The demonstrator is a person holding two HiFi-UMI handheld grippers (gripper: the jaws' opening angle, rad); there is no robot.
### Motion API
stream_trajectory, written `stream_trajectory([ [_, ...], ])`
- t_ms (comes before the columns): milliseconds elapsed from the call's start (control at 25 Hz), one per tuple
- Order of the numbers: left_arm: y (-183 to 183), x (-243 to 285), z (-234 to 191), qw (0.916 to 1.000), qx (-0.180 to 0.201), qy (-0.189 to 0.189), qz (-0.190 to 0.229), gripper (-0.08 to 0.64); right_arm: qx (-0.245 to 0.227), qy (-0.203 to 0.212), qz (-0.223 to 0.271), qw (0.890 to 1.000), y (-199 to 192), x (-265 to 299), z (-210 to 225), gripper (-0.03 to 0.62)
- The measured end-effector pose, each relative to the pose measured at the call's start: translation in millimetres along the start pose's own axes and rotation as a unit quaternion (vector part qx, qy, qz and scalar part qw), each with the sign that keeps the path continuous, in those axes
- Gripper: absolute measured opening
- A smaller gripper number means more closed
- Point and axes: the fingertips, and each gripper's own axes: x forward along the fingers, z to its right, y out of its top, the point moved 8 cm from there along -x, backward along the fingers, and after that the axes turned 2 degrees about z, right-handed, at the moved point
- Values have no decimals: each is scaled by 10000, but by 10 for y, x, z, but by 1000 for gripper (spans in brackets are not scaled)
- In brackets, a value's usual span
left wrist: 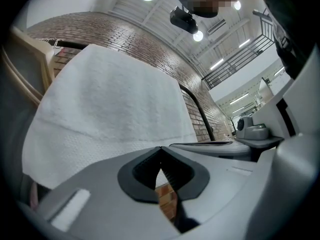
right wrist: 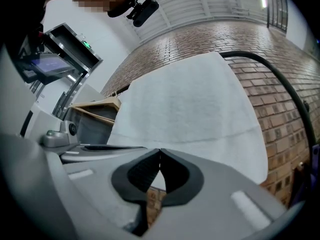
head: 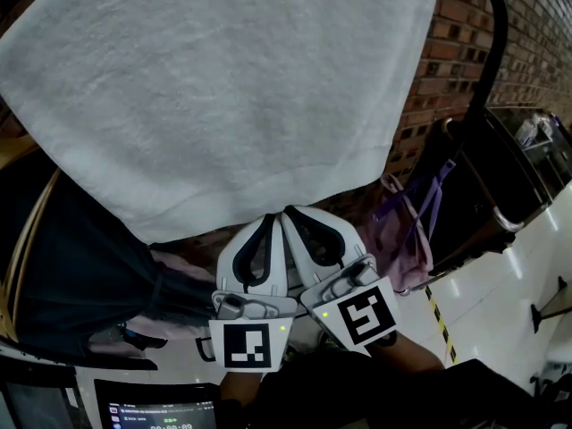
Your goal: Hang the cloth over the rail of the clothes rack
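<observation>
A white towel (head: 214, 88) hangs spread out from the top of the head view, in front of a brick wall. The rack's black curved rail (head: 496, 34) shows at the upper right; the part the towel hangs from is hidden. My left gripper (head: 268, 217) and right gripper (head: 290, 211) sit side by side, tips up, just under the towel's lower hem. Both are shut with nothing between the pads. The left gripper view shows its closed tips (left wrist: 160, 148) before the towel (left wrist: 110, 104). The right gripper view shows the same: tips (right wrist: 160, 150), towel (right wrist: 190, 109), rail (right wrist: 280, 74).
A dark garment (head: 80, 266) hangs at the left, near a wooden hanger (right wrist: 95, 106). A pink cloth with purple straps (head: 407, 239) hangs right of the grippers. Yellow-black tape (head: 440, 320) marks the white floor. A screen (head: 161, 414) sits at the bottom left.
</observation>
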Motion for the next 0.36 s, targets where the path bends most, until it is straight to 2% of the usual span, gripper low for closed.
stream_trajectory([
  [160,10,0,4,9999,111,-38,57,7,14,-56,-51,10000,-3,-16,-8,5],
  [360,14,75,9,9999,-48,-81,88,7,-64,-171,-7,9998,14,2,47,5],
])
